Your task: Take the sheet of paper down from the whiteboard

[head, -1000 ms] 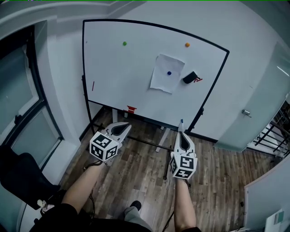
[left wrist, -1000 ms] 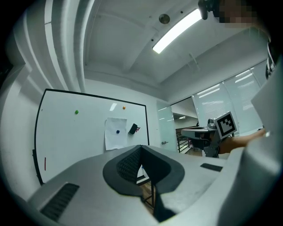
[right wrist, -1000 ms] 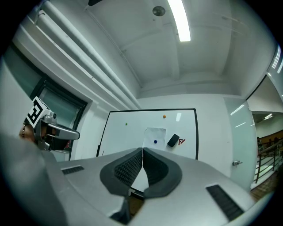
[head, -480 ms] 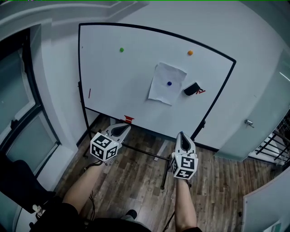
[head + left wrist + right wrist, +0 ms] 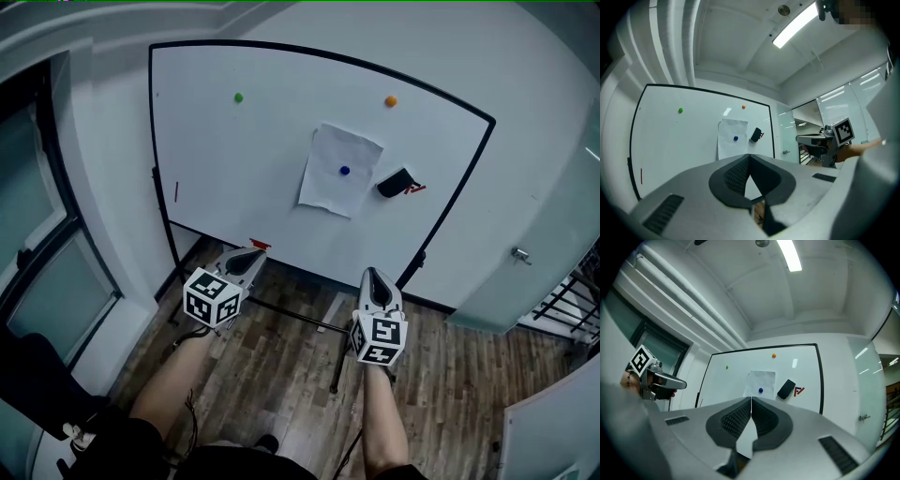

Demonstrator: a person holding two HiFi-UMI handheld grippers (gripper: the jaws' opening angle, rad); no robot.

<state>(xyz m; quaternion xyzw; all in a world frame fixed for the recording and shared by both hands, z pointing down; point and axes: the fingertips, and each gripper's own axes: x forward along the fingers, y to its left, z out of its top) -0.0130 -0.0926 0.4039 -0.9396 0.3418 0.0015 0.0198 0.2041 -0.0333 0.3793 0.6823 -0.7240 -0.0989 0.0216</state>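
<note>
A white sheet of paper hangs on the whiteboard, pinned by a blue magnet. The paper also shows in the left gripper view and the paper in the right gripper view, straight ahead of both jaws. My left gripper is shut and empty, well short of the board, below and left of the sheet. My right gripper is shut and empty too, below the sheet's right side. Both point level at the board.
A black eraser sticks to the board right of the sheet, beside a red mark. A green magnet and an orange magnet sit higher up. The board's stand rests on the wood floor. A door is at right.
The whiteboard looms larger and both grippers have moved forward toward it. Both stay shut and empty.
</note>
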